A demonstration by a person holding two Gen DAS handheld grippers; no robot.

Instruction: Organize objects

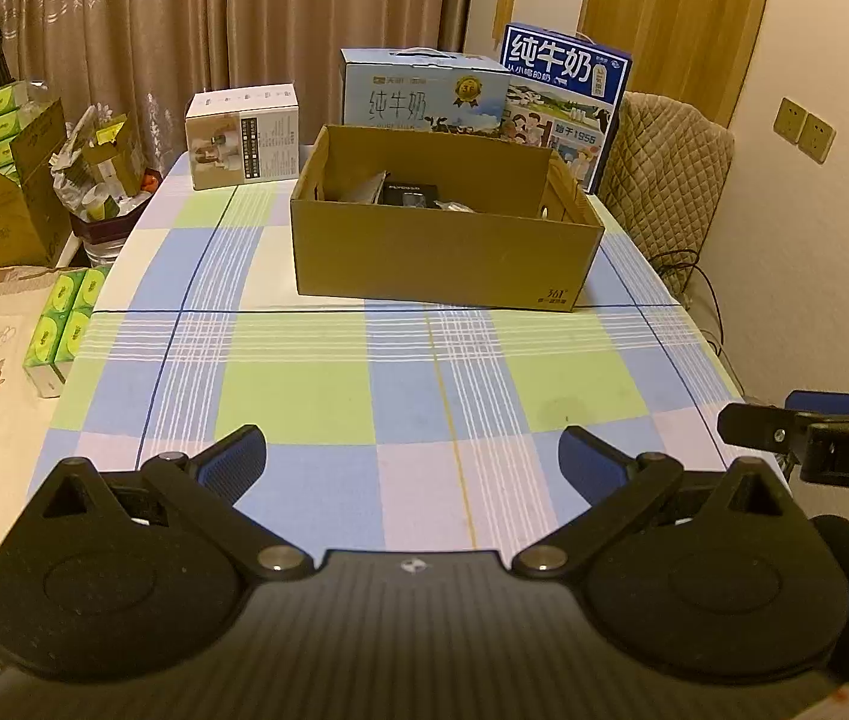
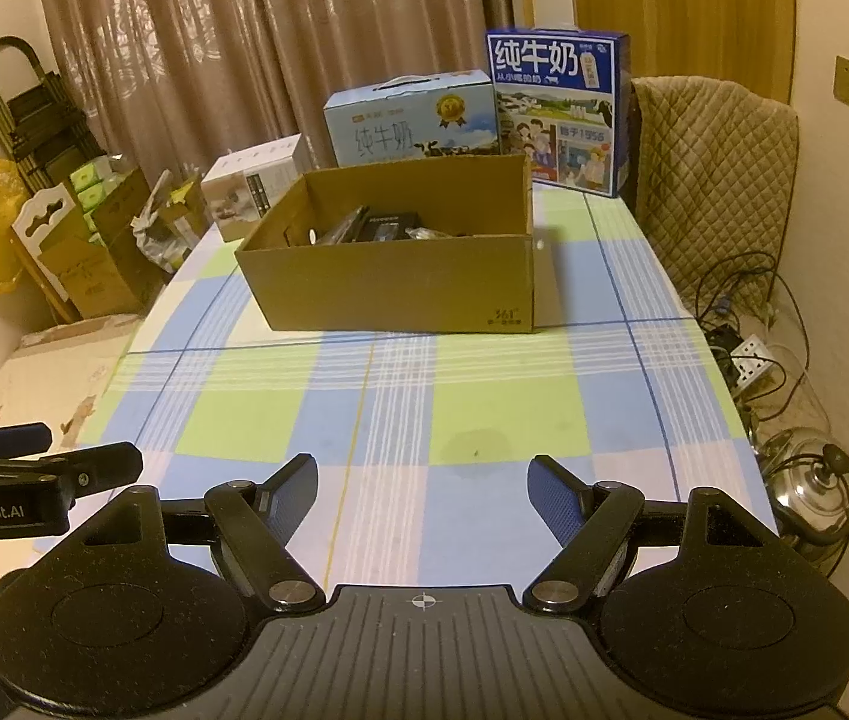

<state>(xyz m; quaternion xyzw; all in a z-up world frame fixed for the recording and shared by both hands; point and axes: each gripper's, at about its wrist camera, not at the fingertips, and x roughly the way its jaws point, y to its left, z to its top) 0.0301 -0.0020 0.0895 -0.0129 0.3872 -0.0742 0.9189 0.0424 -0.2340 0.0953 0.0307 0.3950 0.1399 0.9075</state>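
From the left wrist view, the left gripper point(image 1: 412, 456) hangs over the near edge of the checked table point(image 1: 304, 396), fingers spread wide and holding nothing. The open cardboard box point(image 1: 442, 252) sits well ahead, mid-table, with dark items point(image 1: 409, 192) inside and bare cloth between it and the gripper. Milk cartons point(image 1: 562, 90) stand just behind it.

From the right wrist view, the right gripper point(image 2: 422, 492) is likewise spread and unladen, the box point(image 2: 394, 282) well ahead, table edges falling away both sides.
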